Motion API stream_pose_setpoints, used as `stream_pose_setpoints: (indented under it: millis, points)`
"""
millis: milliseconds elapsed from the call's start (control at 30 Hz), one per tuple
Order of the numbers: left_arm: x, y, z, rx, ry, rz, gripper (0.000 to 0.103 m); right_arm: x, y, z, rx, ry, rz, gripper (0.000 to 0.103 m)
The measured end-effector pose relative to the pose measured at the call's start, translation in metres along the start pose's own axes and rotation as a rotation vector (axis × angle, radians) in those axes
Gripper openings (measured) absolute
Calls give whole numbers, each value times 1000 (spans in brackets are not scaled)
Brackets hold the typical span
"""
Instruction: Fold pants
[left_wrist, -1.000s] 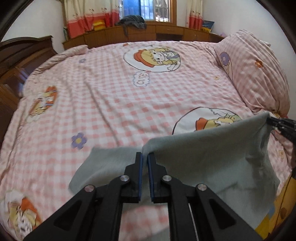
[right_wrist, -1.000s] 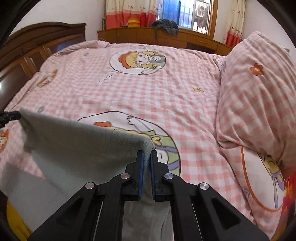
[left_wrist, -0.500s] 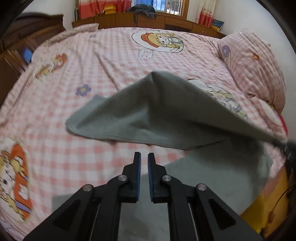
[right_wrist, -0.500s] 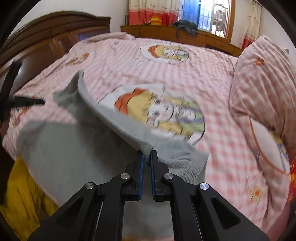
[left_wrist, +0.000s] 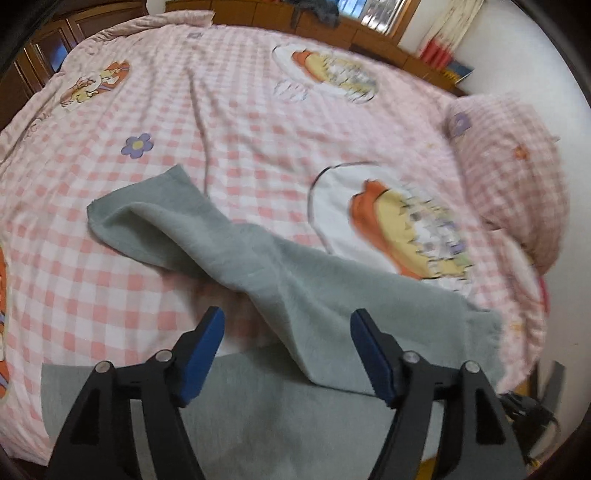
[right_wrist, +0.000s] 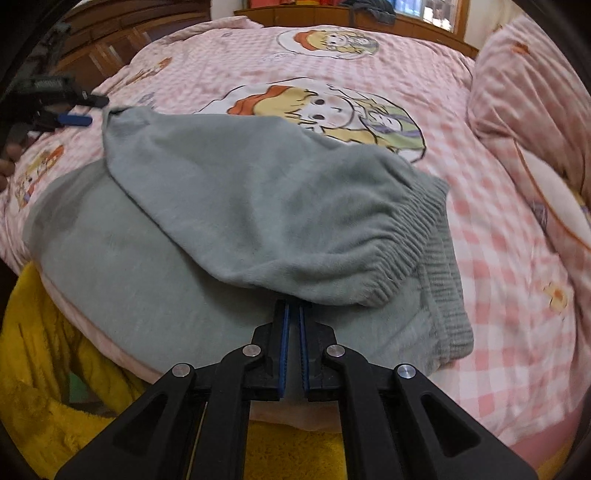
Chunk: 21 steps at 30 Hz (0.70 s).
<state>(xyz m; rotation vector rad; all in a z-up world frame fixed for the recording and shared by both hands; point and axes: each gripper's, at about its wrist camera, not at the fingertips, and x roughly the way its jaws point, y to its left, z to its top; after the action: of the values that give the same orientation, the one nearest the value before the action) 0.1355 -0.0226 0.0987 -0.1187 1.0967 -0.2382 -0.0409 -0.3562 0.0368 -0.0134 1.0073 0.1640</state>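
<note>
Left wrist view: the left gripper (left_wrist: 286, 350) is spread wide, holding nothing, above grey pants (left_wrist: 258, 266) draped crookedly on the pink checked bedspread (left_wrist: 236, 122).

Right wrist view: the right gripper (right_wrist: 291, 325) pinches the pants' edge beside the ribbed waistband (right_wrist: 417, 236); the fold looks rough, with straightening and further folds remaining.

You have one pair of grey pants (right_wrist: 240, 206) on the bedspread (left_wrist: 240, 122), one pillow (left_wrist: 517, 177) beside them, two grippers, and one yellow blanket (right_wrist: 40, 369) below the bedspread's edge.

Bedroom (checked bedspread (left_wrist: 229, 110), pillow (right_wrist: 532, 85))
</note>
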Motion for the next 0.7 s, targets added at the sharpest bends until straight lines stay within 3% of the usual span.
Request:
stream_pose_setpoints:
  millis: [33, 200, 267, 333, 367, 433, 533, 700]
  points:
    - [9, 0, 0, -14, 14, 34, 74, 0, -2, -1, 10, -3, 6, 6]
    - [39, 10, -3, -88, 54, 51, 74, -6, -12, -6, 86, -7, 45, 6]
    - [50, 13, -4, -92, 64, 81, 67, -6, -18, -7, 140, 2, 65, 7]
    - [56, 16, -5, -99, 76, 83, 11, -9, -23, -8, 190, 4, 88, 11]
    - [57, 19, -6, -115, 91, 40, 7, -12, -26, -9, 216, 2, 94, 13]
    - [52, 21, -10, -141, 87, -3, 5, -19, -30, -10, 264, -8, 101, 20]
    - [29, 17, -16, -90, 32, -1, 4, -32, -37, -12, 350, -32, 125, 29]
    - [-11, 7, -28, -8, -48, -5, 4, -36, -54, -5, 545, -56, 249, 46]
